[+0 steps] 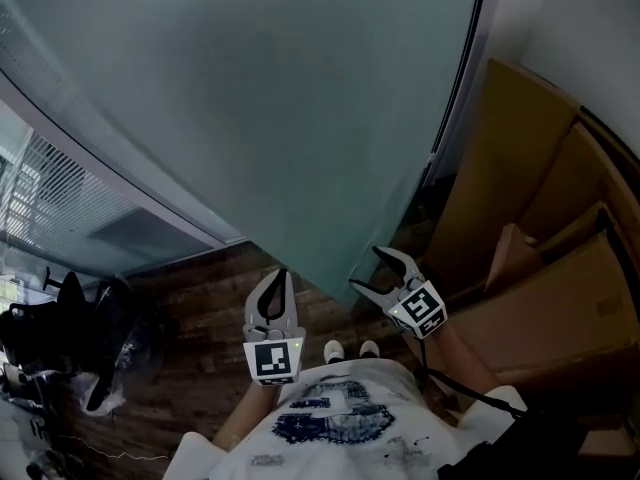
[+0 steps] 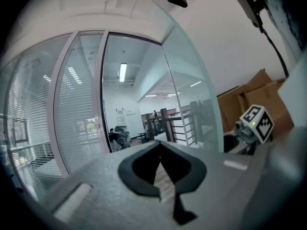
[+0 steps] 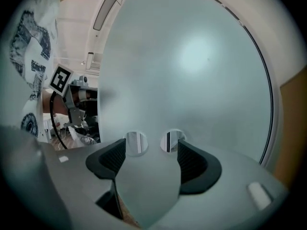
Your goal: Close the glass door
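Glass door (image 1: 300,118), frosted, hangs just ahead of both grippers. Right gripper (image 1: 365,268) has its jaws spread wide and grips nothing; the door's free edge lies between them, pads not pressing it. Left gripper (image 1: 283,276), jaws together and empty, sits near the door's lower edge. Cardboard boxes (image 1: 545,268) stand beyond the door.

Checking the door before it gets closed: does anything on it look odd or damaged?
The glass door has two round clear spots in its frosting, just ahead of the open right gripper. They may be empty handle holes, but I cannot tell. No cracks show.
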